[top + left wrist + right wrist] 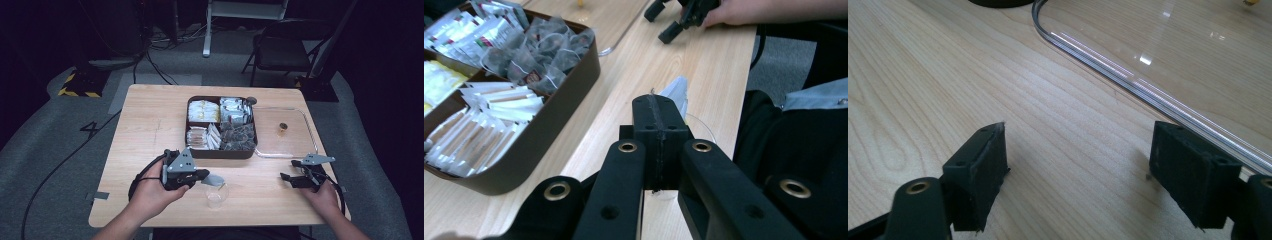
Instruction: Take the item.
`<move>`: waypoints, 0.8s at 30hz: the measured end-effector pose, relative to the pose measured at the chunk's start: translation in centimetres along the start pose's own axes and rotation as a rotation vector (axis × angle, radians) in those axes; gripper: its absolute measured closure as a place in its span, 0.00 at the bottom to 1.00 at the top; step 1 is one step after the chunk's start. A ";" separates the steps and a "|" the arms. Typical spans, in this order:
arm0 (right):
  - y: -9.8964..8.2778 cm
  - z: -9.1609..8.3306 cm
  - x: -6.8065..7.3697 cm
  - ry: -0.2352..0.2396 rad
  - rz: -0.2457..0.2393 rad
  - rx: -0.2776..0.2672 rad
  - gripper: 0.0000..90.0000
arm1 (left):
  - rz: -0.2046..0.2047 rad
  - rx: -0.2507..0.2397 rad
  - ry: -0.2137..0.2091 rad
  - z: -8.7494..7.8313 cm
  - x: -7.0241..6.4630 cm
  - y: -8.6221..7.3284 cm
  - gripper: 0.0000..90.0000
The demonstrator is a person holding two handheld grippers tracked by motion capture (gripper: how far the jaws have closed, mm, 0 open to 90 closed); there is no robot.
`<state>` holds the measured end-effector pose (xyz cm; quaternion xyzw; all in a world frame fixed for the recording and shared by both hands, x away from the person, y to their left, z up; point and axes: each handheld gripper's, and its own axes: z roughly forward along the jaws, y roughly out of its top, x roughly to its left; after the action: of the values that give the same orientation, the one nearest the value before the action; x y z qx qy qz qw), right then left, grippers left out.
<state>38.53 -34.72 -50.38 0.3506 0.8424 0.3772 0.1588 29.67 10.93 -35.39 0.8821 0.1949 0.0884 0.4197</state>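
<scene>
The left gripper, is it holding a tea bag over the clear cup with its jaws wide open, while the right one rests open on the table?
Not quite: the left gripper has its jaws shut, pinching the tea bag above the clear cup, as the left gripper view shows. The rest holds: the right gripper rests open on the table.

A recording lab or studio rather than a home — the wooden table [150,145] stands alone under a pool of light on grey carpet [55,150], the surroundings dark. Black cables [65,160] trail across the floor at the left, and a stand base edged in yellow-and-black hazard tape [80,90] sits at the far left. Beyond the table, a black folding chair [280,50] and the white leg of a frame [207,35] — equipment, not furnishings.
</scene>
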 end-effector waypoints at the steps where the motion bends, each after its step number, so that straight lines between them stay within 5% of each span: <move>1: 0.0 0.0 0.0 0.000 0.000 0.000 0.26 | 0.007 0.017 0.000 0.2 -0.1 -0.2 1.00; 24: 0.0 0.0 0.0 0.000 0.000 0.000 0.26 | 0.063 0.146 -0.021 3.9 -0.9 -0.5 1.00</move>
<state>38.54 -34.72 -50.38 0.3506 0.8424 0.3772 0.1588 29.97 8.14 -38.22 0.9170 0.1685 0.0776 0.3531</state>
